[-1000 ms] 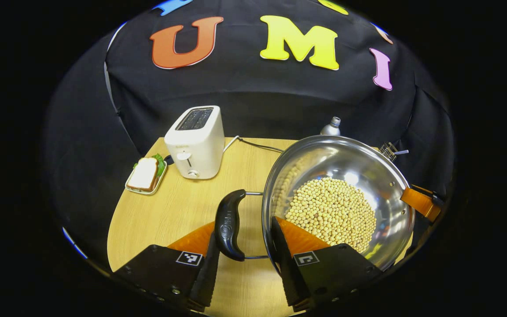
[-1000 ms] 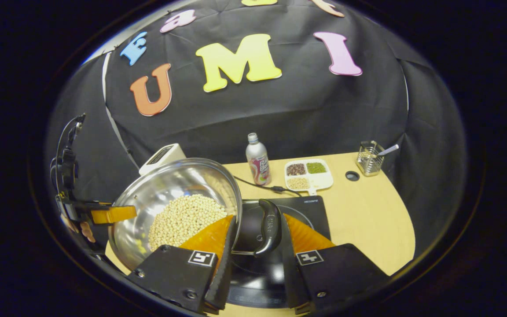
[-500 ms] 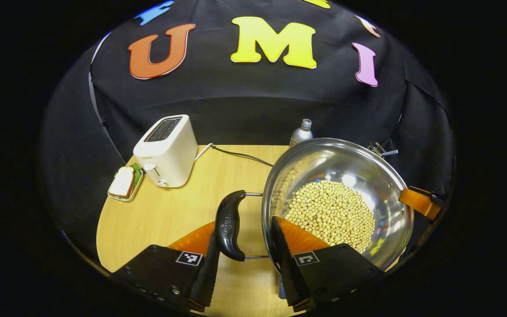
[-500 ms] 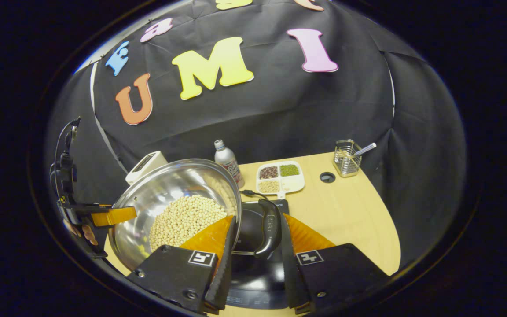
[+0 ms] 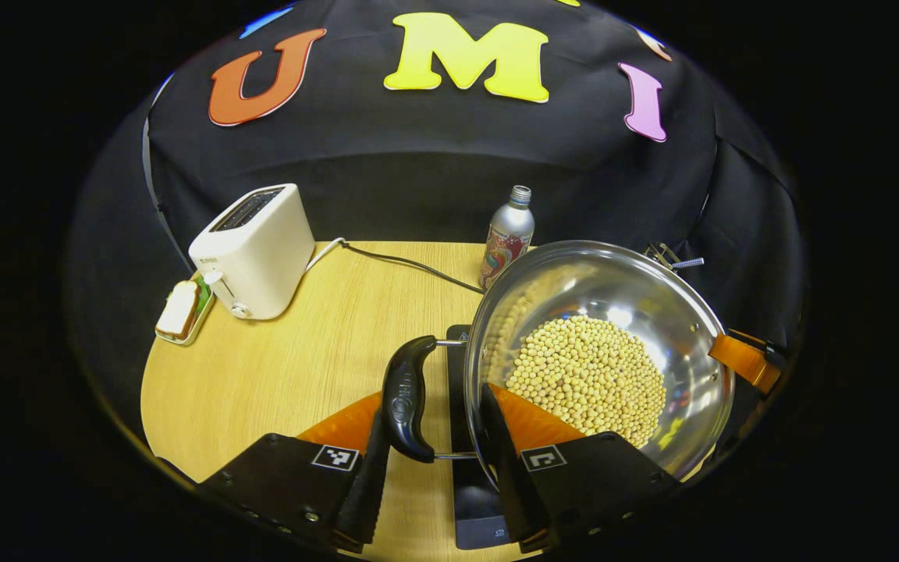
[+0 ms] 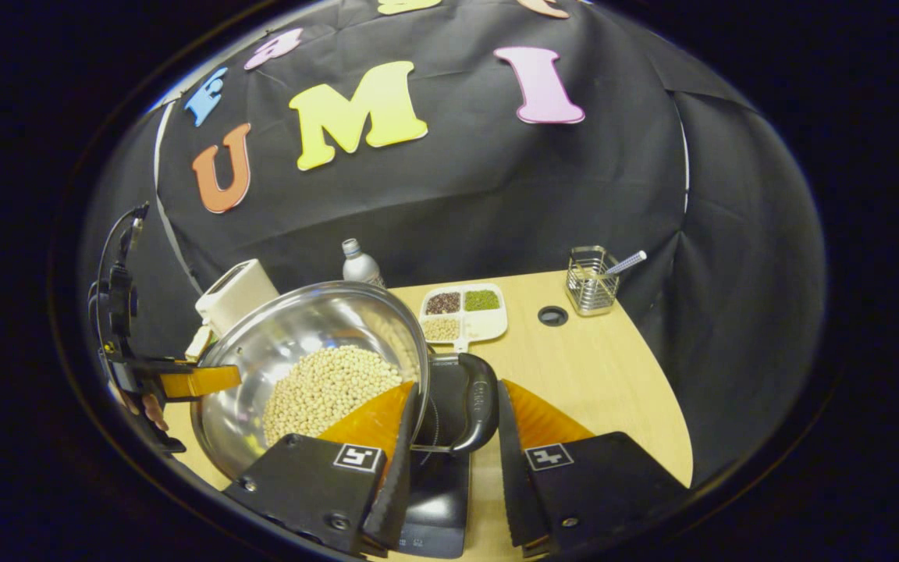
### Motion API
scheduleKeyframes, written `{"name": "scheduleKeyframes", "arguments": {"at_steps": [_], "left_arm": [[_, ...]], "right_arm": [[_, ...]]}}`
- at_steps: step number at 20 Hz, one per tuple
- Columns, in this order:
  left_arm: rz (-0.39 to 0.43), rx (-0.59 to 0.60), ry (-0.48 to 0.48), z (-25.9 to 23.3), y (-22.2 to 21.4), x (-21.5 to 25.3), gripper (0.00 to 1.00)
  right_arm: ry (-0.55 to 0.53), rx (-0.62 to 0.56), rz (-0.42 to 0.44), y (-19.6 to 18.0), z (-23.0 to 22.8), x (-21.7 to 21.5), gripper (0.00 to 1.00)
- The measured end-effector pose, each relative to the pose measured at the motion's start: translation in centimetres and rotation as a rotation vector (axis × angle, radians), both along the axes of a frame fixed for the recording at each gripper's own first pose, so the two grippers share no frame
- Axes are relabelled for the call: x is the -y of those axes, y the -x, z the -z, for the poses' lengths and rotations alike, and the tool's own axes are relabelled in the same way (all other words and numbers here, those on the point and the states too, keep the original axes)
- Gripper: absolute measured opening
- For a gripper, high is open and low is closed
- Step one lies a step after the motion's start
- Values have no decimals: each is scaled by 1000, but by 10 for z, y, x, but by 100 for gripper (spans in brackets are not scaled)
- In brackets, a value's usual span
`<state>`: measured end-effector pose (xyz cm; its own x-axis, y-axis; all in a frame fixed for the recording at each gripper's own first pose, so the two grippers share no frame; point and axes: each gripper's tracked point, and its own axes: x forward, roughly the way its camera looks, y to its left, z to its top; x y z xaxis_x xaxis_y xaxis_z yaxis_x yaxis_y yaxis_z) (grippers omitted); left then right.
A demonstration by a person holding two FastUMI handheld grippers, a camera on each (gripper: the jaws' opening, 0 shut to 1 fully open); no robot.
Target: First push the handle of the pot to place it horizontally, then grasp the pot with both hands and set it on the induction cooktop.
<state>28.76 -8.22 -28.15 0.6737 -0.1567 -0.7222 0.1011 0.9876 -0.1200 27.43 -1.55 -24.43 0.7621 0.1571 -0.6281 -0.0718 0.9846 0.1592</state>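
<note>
Left hand-held gripper (image 5: pixel 432 476) straddles pot's left handle (image 5: pixel 406 398), fingers apart, not pressing. Right hand-held gripper (image 6: pixel 451 476) same on right handle (image 6: pixel 475 404). Pot (image 5: pixel 598 351) of soybeans (image 5: pixel 590 378) sits above induction cooktop (image 5: pixel 474 499) on desk (image 5: pixel 286 367); contact unclear.

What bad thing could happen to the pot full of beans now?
The pot sits tipped in both views, so the soybeans might slide or spill. Each gripper, left and right, straddles only a thin side handle, so the pot could swing. The induction cooktop peeks out below, so it might land off-centre.
</note>
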Motion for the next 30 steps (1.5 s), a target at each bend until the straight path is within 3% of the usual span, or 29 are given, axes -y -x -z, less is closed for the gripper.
{"name": "scheduleKeyframes", "arguments": {"at_steps": [9, 12, 16, 17, 19, 20, 21, 22, 25, 26, 27, 30], "left_arm": [[-8, -67, 2, 53, -9, 10, 60], [-23, -58, 35, 52, -10, 12, 60], [-20, -55, 37, 52, -9, 13, 60], [-18, -53, 35, 51, -10, 13, 51], [-10, -48, 31, 50, -8, 13, 73], [-9, -38, 25, 52, -8, 13, 53], [-5, -32, 30, 51, -8, 15, 66], [-2, -17, 41, 49, -5, 18, 66], [0, 35, 38, 38, 4, 15, 84], [-6, 55, 32, 33, 8, 12, 88], [-16, 77, 31, 27, 12, 9, 92], [-25, 152, 40, 4, 30, 8, 95]], "right_arm": [[-23, -76, 7, -4, 54, 9, 51], [-53, -38, 8, -7, 54, 8, 51], [-53, -40, 0, -5, 52, 10, 60], [-55, -39, 6, -4, 53, 10, 60], [-49, -39, 11, 0, 52, 11, 61], [-46, -33, 12, 1, 52, 12, 63], [-46, -26, 15, 3, 52, 11, 63], [-59, -5, 32, 3, 49, 12, 65], [-11, 77, 39, 12, 43, 15, 72], [14, 104, 50, 15, 39, 18, 77], [31, 128, 47, 22, 34, 17, 77], [54, 173, 48, 45, 18, 15, 83]]}}
